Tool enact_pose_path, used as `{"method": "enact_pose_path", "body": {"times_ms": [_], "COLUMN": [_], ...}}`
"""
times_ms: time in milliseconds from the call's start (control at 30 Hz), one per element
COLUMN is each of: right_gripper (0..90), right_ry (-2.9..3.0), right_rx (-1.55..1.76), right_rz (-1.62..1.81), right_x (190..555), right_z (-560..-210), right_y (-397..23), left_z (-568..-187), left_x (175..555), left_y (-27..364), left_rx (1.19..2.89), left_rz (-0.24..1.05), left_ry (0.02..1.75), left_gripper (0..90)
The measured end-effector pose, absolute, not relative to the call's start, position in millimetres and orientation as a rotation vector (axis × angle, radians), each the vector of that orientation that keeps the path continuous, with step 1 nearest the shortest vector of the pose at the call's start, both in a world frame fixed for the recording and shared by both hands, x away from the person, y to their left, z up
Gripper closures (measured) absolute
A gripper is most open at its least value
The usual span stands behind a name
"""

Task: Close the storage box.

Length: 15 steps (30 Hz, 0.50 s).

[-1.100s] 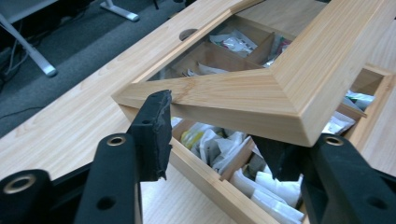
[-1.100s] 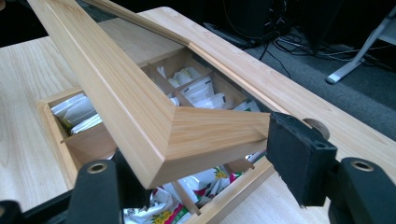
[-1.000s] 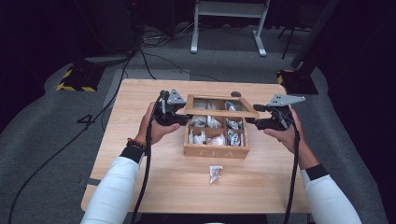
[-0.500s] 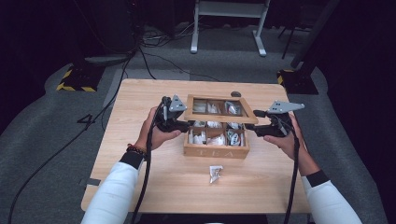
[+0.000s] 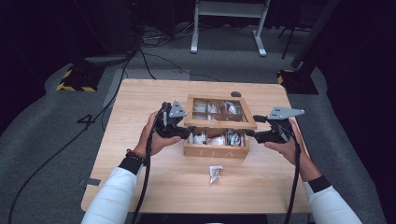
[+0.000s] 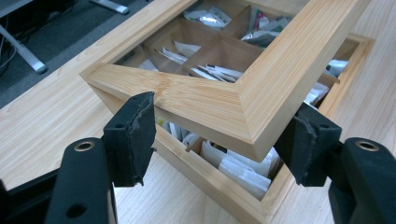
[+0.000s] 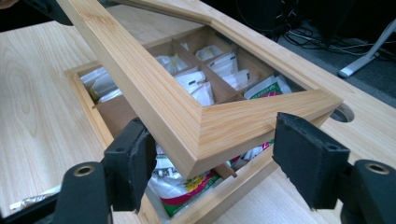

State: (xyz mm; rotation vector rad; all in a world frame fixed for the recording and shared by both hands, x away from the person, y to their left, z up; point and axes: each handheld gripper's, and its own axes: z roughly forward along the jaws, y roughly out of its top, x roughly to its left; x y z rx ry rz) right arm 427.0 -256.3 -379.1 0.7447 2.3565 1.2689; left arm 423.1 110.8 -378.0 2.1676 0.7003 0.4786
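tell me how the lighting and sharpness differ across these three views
High view: soft and slightly blurry, the table lit while the surrounding floor falls into darkness. Left gripper view: crisp on the wooden lid, with even light and no glare. Right gripper view: sharp on the lid corner, tea packets bright, background dark at the upper right.

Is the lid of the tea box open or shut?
Open. The lid is lifted at a slant above the tea box, with packets showing underneath.
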Motion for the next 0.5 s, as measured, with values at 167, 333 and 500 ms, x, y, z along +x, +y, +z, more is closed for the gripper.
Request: {"method": "enact_pose_path", "body": {"times_ms": [167, 333, 500], "right_gripper": [30.2, 29.7, 29.1], "right_ry": [2.364, 2.377, 2.386], "right_rx": [0.758, 0.762, 0.766], "right_rz": [1.271, 1.257, 1.246], "right_x": [424.2, 421.8, 419.6], "right_z": [-385.0, -390.5, -395.9], "right_y": [-257.2, -257.1, -257.0], "left_z": [-382.3, -388.2, -393.3], "left_x": [421.5, 419.4, 418.1], "left_y": [111.1, 112.3, 112.8], "left_rx": [2.185, 2.189, 2.204], "left_rz": [0.462, 0.442, 0.430], "left_ry": [0.694, 0.701, 0.700], "left_gripper": [32.4, 31.5, 30.7]}}
